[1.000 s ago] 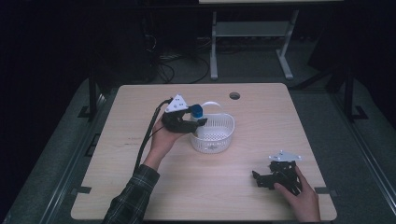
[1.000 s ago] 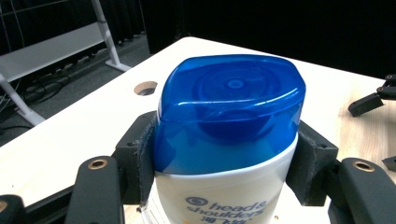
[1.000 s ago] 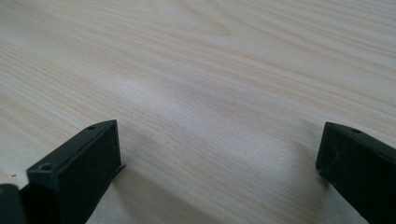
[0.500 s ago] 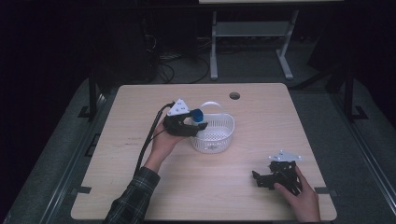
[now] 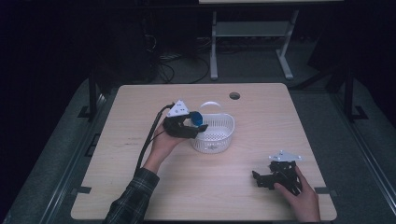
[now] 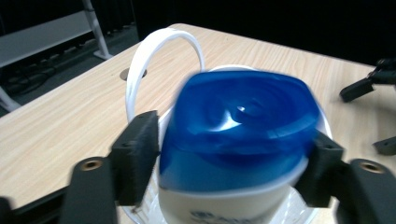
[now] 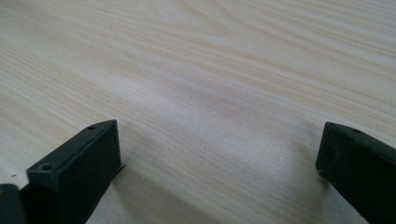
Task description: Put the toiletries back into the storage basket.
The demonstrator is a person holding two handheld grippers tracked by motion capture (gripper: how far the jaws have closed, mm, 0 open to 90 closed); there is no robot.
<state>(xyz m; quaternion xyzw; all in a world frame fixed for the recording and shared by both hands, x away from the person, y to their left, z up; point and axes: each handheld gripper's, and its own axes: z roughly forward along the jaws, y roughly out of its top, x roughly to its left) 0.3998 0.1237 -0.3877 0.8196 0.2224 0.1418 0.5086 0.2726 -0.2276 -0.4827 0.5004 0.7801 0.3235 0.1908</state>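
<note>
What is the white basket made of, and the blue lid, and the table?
The white basket looks like plastic: thin wall full of small holes, bendy hoop handle. The blue lid also seems plastic, glossy with bright highlights. The table shows pale wood grain with a matte finish; solid wood or laminate, I cannot tell.

left tool (image 6: 233,154) clamps a blue-lidded jar (image 6: 238,135) – over the white basket (image 6: 159,60).

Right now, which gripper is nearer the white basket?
Left. The left gripper holds a blue-capped jar at the white basket rim; the right gripper rests apart, near the table's front edge.
</note>
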